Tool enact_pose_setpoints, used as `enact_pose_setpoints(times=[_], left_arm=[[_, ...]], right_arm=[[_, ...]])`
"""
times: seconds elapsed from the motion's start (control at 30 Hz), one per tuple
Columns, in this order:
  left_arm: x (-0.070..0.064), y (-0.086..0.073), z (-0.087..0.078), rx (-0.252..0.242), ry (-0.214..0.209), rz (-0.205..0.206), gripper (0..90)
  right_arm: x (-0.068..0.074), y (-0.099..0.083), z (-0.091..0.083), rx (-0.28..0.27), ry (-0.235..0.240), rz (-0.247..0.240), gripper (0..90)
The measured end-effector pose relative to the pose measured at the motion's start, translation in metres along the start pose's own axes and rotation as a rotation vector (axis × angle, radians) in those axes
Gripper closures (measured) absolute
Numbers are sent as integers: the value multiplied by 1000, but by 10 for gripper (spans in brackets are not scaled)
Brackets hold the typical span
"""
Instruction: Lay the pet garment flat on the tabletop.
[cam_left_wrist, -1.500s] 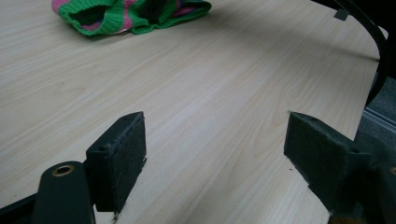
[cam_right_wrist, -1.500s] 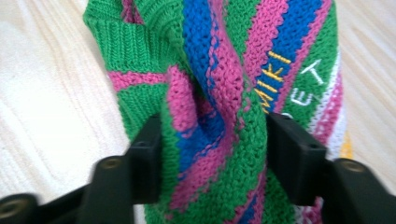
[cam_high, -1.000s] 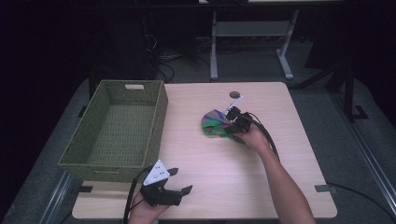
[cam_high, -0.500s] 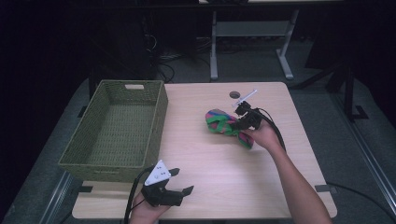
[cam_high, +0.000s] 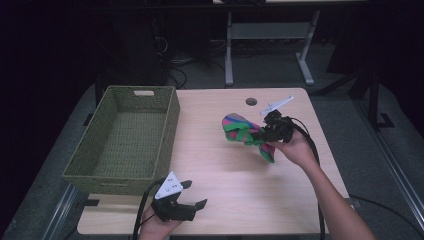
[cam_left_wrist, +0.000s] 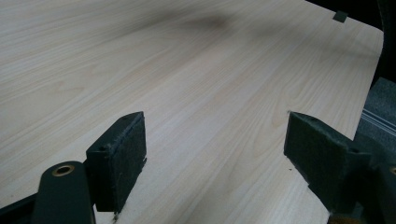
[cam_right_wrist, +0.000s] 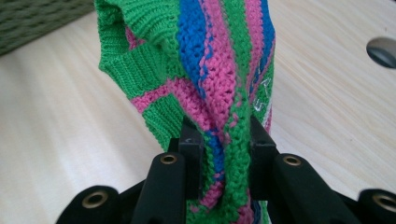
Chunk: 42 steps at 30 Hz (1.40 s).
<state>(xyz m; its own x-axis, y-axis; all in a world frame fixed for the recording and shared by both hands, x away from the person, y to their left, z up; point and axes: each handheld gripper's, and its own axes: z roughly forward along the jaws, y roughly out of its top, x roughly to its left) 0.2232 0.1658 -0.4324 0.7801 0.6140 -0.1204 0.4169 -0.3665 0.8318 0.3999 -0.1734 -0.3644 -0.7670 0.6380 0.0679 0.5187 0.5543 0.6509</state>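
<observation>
A knitted cloth (cam_high: 243, 132) striped green, pink and blue hangs off the table at the right, pinched in my right gripper (cam_high: 261, 135). The right gripper view has both black jaws pressed on a fold of that cloth (cam_right_wrist: 219, 79), which rises above them. My left gripper (cam_high: 194, 194) rests near the table's front edge, left of centre, its jaws spread wide. Bare wood lies between its pads (cam_left_wrist: 120, 154) in the left gripper view.
A green woven basket (cam_high: 80, 165), empty inside, stands on the left of the wooden table (cam_high: 210, 165). A round cable hole (cam_high: 251, 101) sits near the far edge. A desk frame and cables stand on the dark floor beyond.
My right gripper has lifted the cloth off the table and drawn it slightly right and toward the person. The left gripper has stayed put.
</observation>
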Motion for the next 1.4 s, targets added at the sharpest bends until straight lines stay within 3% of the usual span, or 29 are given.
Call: enact_pose_setpoints(times=[0.13, 0.3, 0.77, 0.9, 1.2, 1.4], left_arm=[[1, 0, 0, 1, 1, 2, 207], [0, 0, -1, -2, 4, -1, 207], [1, 0, -2, -14, 8, -8, 207], [1, 0, -2, -12, 8, -4, 207], [1, 0, -3, -13, 9, -3, 207], [0, 0, -3, -15, 7, -2, 207]], right_arm=[[14, -3, -12, -36, 21, -34, 733], [25, -9, -17, -41, 36, -56, 733], [37, -29, -23, -70, 63, -52, 733], [46, -33, -22, -63, 40, -79, 734], [57, -45, -16, -72, 70, -82, 734], [63, -59, -1, -36, 98, -71, 733]])
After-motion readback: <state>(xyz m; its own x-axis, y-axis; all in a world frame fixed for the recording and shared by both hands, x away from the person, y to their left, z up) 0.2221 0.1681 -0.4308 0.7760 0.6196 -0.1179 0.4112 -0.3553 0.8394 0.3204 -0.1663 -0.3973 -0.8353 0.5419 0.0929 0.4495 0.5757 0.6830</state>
